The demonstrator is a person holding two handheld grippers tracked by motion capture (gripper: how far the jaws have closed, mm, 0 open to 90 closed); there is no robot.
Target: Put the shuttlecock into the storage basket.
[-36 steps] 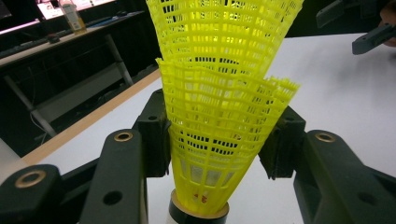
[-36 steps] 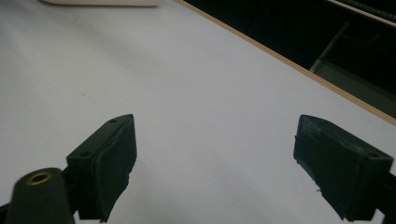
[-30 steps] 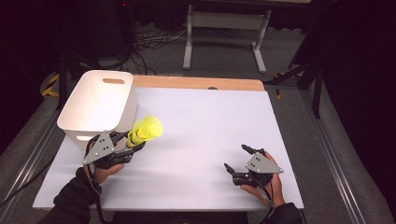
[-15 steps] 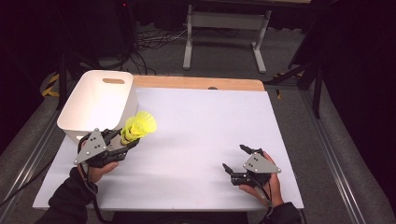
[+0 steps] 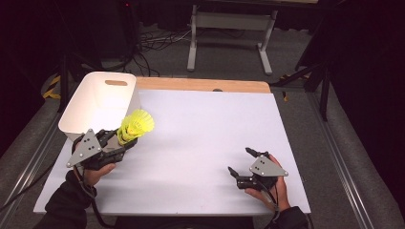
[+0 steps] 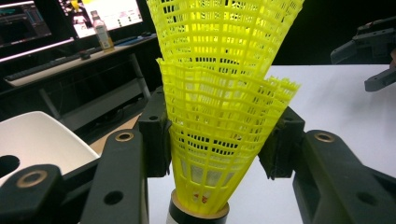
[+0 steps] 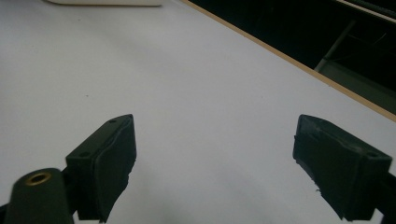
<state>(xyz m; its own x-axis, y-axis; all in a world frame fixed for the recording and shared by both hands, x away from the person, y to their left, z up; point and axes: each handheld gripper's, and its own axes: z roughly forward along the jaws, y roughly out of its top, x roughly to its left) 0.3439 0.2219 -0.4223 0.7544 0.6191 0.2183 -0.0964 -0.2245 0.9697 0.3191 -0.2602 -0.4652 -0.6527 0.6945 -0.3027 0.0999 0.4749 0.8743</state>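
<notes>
Bin [image 5: 98,102] seemingly bare inside; 2 stacked shuttlecocks [image 5: 135,126] held beside it.

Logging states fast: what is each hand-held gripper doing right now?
Left hand-held gripper: closed on the yellow shuttlecocks.
Right hand-held gripper: open, holding nothing.

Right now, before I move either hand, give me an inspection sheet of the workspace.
Surface: white table top, wooden strip along its far edge.
Job's things: yellow shuttlecocks, nested one inside another, skirts up; white bin at the far left corner, tilted.
Clutter: nothing seen.
Grippers: left gripper shut on the shuttlecocks' skirt, beside the bin; right gripper open, holding nothing, low over the near right of the table.
Cables: one trails from each gripper off the near edge; loose cables on the floor beyond.
Surroundings: grey floor, table frame behind, monitors on a desk.
</notes>
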